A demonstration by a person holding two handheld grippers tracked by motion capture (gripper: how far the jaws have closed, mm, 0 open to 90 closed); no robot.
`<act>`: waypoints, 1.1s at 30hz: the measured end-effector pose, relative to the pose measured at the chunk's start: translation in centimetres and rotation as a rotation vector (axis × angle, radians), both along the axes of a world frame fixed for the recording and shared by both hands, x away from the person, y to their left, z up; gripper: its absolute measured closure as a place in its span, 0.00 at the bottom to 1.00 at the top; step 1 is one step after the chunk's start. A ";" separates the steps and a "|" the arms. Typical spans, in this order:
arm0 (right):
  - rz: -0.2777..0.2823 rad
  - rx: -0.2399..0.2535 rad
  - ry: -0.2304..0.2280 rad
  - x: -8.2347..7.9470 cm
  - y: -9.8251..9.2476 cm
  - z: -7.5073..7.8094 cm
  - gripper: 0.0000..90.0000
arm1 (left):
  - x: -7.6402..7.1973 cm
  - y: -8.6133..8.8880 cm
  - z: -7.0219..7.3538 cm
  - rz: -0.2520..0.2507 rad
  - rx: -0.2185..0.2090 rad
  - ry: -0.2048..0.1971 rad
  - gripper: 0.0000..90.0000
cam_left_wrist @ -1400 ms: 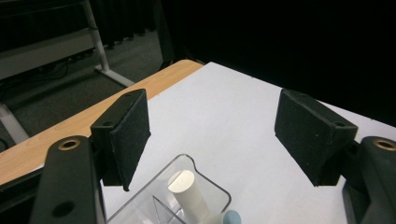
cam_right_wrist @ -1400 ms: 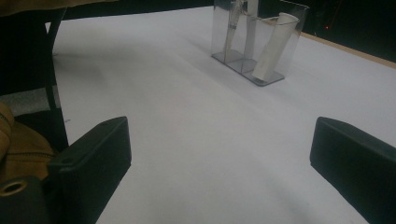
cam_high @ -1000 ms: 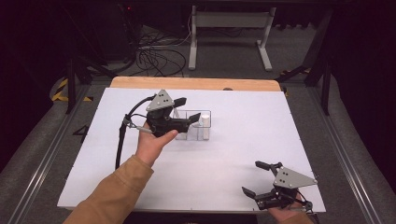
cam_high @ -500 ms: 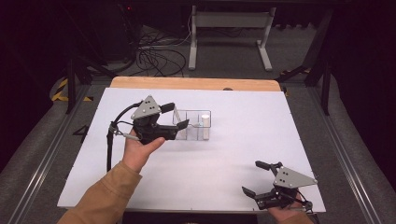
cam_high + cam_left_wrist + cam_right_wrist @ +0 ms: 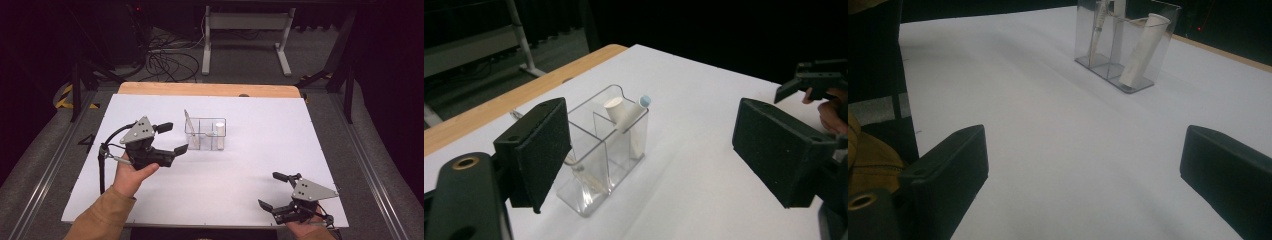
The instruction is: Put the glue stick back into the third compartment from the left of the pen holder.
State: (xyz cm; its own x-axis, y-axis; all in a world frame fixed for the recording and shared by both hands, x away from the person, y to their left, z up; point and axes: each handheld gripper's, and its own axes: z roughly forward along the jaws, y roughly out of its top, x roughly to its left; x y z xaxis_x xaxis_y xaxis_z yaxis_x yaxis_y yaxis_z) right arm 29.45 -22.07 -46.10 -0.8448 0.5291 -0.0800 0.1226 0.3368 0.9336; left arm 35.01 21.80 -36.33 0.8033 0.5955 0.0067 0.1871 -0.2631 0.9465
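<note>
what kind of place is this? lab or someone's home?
Most likely a lab or recording room: a white-covered table, loose cables on grey carpet, a metal stand behind, and a clear organizer as the only prop.

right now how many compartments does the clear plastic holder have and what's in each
2. The clear plastic two-compartment holder has one compartment with a white rolled tube and a blue-capped stick, and the other with a thin clear stick. More may be hidden.
</note>
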 end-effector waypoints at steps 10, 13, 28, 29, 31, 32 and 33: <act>-0.002 0.003 0.002 0.0 0.0 0.0 0.06 | -1.8 2.3 -2.1 0.012 0.004 0.013 0.14; -0.001 0.000 0.000 0.0 0.0 0.0 0.06 | -2.3 3.1 -2.9 0.009 -0.011 0.024 0.14; -0.003 0.002 0.000 0.0 0.0 0.0 0.06 | -4.1 5.3 -6.4 0.030 0.029 0.058 0.14; -0.003 0.001 -0.001 0.0 0.0 0.0 0.06 | -4.3 5.5 -6.6 0.028 0.028 0.061 0.14; -0.003 -0.001 -0.003 0.0 0.0 0.0 0.06 | -4.6 5.8 -7.0 0.037 0.032 0.056 0.14; -0.002 -0.004 -0.005 0.0 0.0 0.0 0.06 | -4.8 5.9 -7.2 0.039 0.039 0.053 0.15; -0.003 -0.005 -0.006 0.0 0.0 0.0 0.06 | -4.9 6.0 -7.5 0.042 0.046 0.052 0.15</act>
